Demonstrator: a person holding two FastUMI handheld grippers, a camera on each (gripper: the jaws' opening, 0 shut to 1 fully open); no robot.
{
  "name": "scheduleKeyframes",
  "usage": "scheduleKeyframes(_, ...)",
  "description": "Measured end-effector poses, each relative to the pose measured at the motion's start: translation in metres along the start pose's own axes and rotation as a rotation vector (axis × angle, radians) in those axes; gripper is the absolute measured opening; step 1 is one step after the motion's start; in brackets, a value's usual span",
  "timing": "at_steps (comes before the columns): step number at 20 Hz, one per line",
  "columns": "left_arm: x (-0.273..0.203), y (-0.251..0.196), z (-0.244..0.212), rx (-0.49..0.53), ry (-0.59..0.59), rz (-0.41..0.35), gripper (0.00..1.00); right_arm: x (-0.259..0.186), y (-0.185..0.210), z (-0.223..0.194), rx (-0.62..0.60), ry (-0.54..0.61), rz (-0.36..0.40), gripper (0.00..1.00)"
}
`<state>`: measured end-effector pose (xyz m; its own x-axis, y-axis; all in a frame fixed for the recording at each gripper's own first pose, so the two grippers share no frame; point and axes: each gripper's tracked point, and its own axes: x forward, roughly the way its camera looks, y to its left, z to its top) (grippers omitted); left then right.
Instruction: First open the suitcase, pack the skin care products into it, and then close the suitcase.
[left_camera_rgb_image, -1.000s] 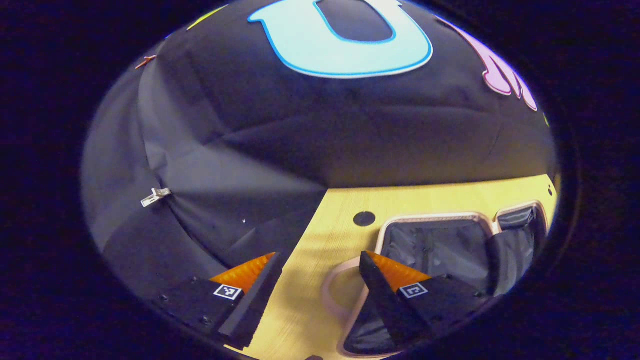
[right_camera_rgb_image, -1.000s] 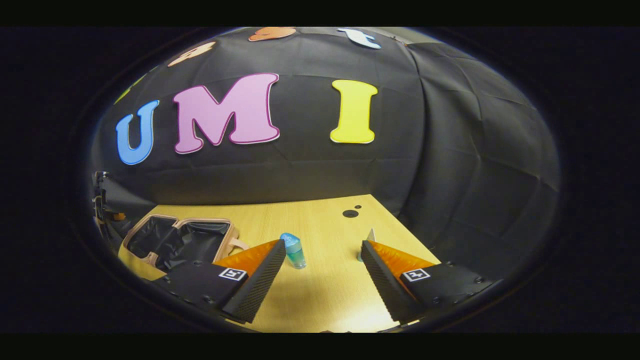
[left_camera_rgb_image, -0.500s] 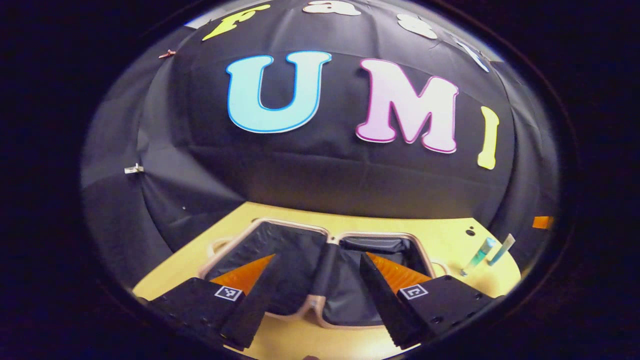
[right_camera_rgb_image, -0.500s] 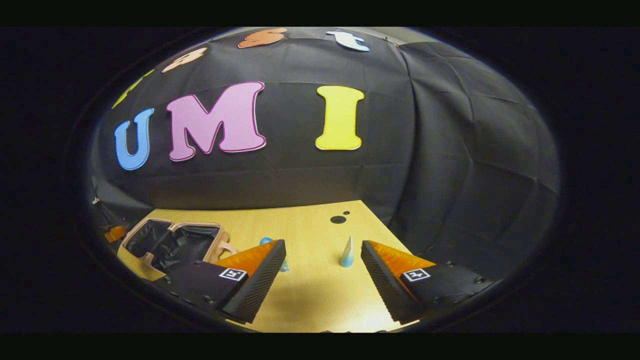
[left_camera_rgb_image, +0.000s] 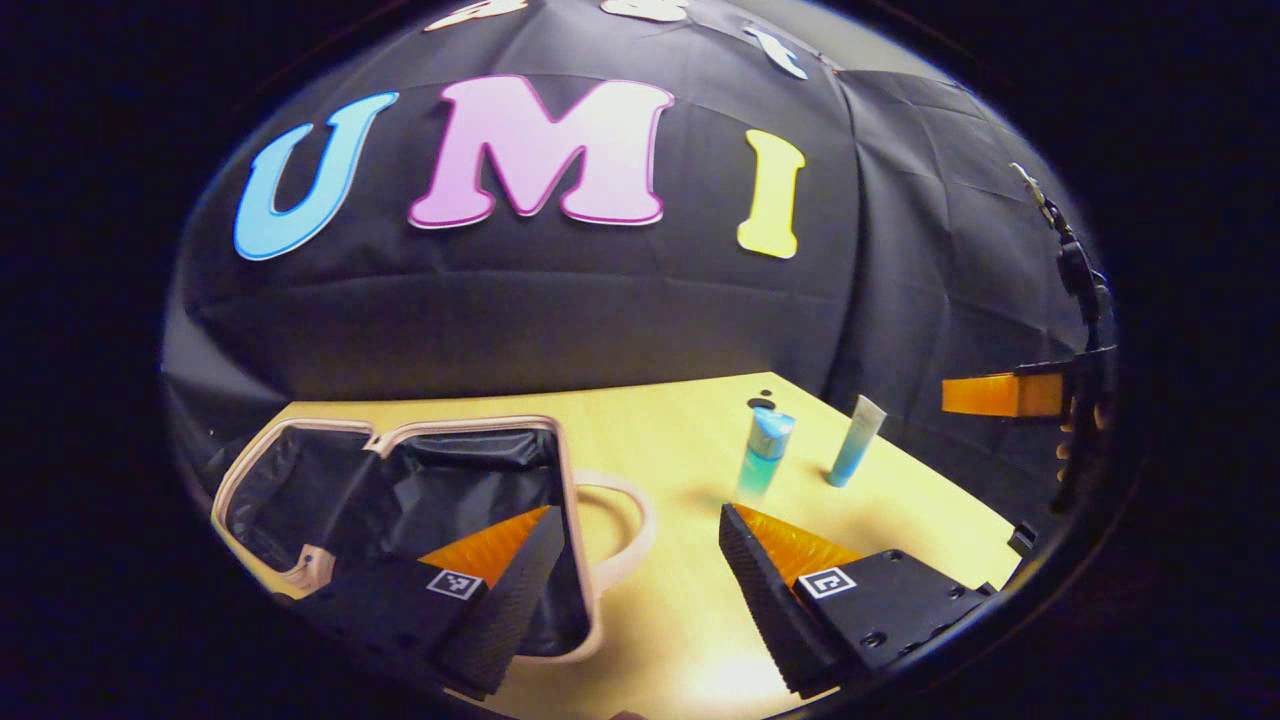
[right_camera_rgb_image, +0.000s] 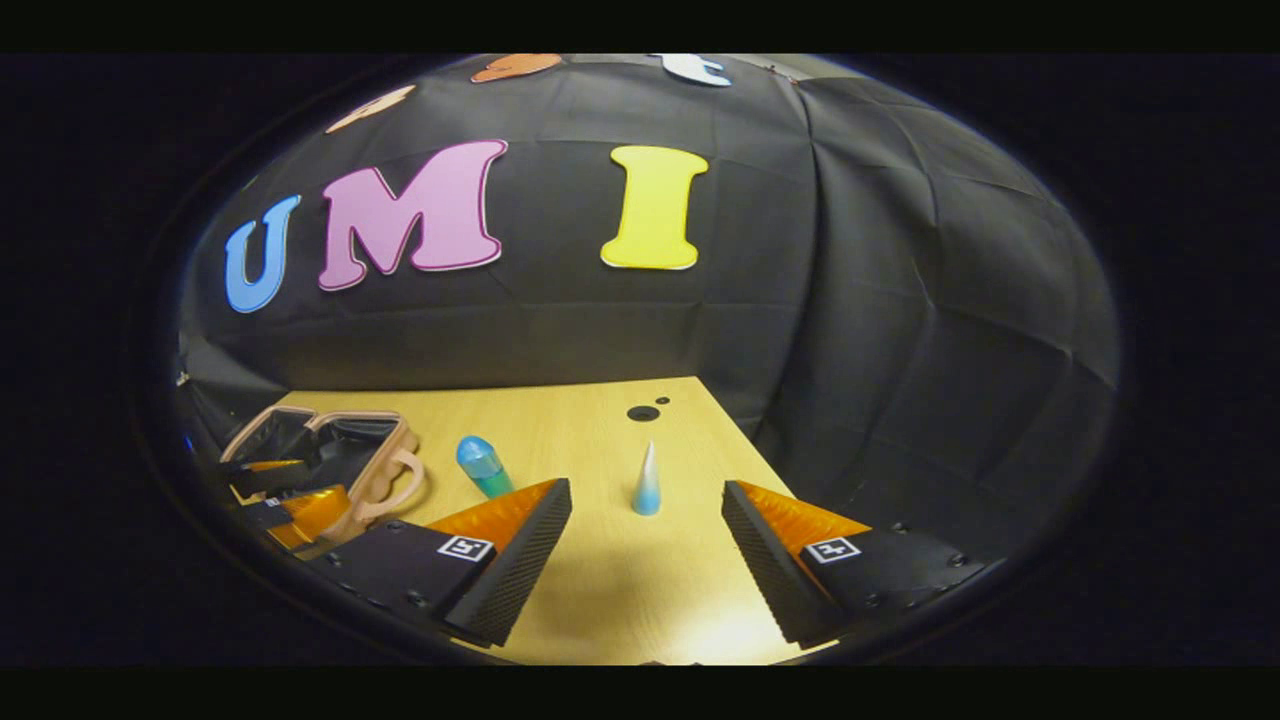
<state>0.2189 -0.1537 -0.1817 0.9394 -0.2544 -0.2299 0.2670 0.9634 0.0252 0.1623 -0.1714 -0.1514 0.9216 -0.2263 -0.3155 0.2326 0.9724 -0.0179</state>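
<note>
The suitcase lies open on the table, pale pink rim, black lining, a loop handle toward the middle; in the right gripper view the suitcase sits far left. A teal bottle with a blue cap and a slim blue-white tube stand upright to its right. My left gripper is open, its left finger over the suitcase's near corner. My right gripper is open, with the tube standing just beyond the gap and the bottle past its left finger. The right gripper shows at the left gripper view's far right.
The wooden table has small dark holes near its back edge. Black cloth walls close it in behind and to the right. The left gripper shows by the suitcase at the far left of the right gripper view.
My left gripper has swung right, from over the suitcase toward the bottle and tube. My right gripper has shifted so the tube now stands centred ahead of its gap.
</note>
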Motion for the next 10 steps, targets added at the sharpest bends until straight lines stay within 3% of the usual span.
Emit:
scheduleKeyframes(4, 0.057, -0.055, -0.017, 0.009, 0.052, -0.085, 0.99, 0.012, -0.008, -0.011, -0.028, 0.001, 0.004, 0.96)
scheduleKeyframes(10, 0.137, -0.070, -0.042, 0.044, 0.116, -0.061, 0.99, 0.051, -0.003, -0.039, -0.048, 0.048, 0.036, 0.97)
